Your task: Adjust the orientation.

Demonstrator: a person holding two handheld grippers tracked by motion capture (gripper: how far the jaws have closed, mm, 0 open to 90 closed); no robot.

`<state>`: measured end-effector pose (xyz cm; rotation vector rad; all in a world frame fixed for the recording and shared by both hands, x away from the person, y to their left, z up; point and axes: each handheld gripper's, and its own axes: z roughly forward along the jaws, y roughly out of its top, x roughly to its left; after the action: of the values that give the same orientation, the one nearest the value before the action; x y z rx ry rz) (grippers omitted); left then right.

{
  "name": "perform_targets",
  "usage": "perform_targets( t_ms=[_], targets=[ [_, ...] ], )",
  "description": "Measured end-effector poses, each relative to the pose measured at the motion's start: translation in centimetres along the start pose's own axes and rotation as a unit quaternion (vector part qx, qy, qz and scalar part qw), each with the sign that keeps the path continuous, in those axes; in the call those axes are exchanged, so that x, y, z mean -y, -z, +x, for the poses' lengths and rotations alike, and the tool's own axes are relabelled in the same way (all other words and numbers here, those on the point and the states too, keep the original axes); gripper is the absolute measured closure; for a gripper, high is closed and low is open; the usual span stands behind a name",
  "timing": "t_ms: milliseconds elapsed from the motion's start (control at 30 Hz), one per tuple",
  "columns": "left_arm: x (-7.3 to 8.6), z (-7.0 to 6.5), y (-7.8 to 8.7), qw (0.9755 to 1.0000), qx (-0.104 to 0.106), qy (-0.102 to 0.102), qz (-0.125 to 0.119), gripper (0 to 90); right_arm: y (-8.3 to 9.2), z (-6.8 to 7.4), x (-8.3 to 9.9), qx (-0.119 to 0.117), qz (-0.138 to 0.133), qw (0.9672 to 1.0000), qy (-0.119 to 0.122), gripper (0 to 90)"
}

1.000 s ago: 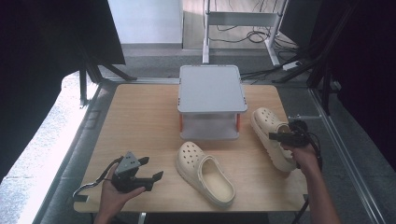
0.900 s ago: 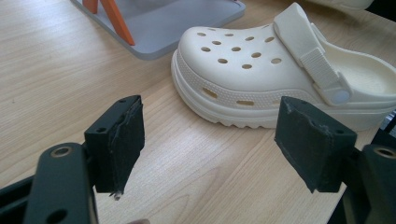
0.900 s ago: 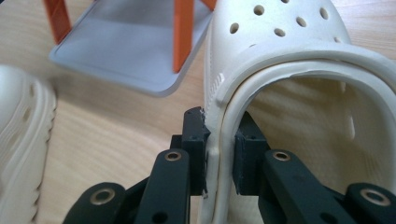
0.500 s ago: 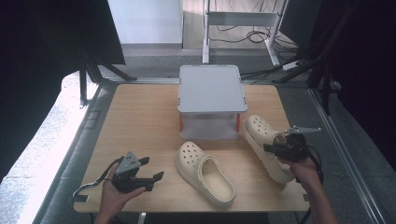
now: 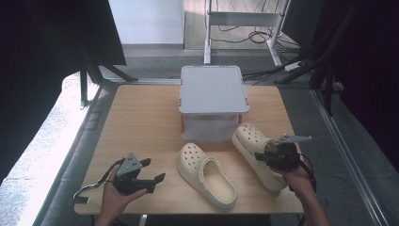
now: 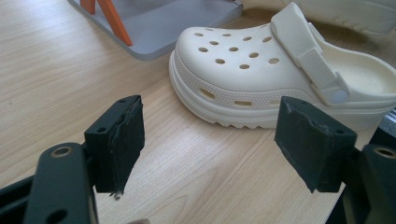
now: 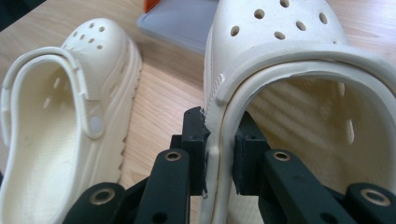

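On the wooden bench (image 5: 141,122) a grey box (image 5: 212,89) stands; before it lie two cream clogs. The right clog (image 5: 256,153) has its rim pinched by the right tongs (image 7: 219,154). The left tongs (image 6: 210,140) gape empty near the left clog (image 6: 280,79).

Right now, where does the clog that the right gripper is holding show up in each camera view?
High view: the held clog lies right of centre, beside the grey stand, with the right gripper clamped on its rim.
Left gripper view: a strip of it at the top right edge.
Right gripper view: it takes up the right half, side wall pinched between the jaws.
Shared landmark: the other clog next to it.
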<state>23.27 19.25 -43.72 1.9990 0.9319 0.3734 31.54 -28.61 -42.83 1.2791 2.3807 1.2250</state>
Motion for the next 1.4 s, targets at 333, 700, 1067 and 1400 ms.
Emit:
perform_targets(
  t_ms=[333, 700, 1067, 1400],
  targets=[
    [0.0, 0.0, 0.0, 1.0, 0.001, -0.001, 0.0, 24.6, -1.9, 2.3, -0.7, -0.024, 0.006, 0.9993, 0.026, 78.3],
    [0.0, 0.0, -0.1, 1.0, 0.001, -0.002, 0.001, 24.6, -4.9, 5.0, -1.3, -0.047, 0.023, 0.9969, 0.059, 78.2],
    [0.0, 0.0, -0.1, 1.0, 0.002, -0.003, 0.002, 24.6, -7.4, 6.9, -1.6, -0.063, 0.038, 0.9939, 0.083, 77.7],
    [0.0, -0.1, -0.2, 1.0, 0.002, -0.003, 0.003, 24.6, -8.2, 7.0, -1.6, -0.074, 0.038, 0.9926, 0.088, 73.9]
  ],
)
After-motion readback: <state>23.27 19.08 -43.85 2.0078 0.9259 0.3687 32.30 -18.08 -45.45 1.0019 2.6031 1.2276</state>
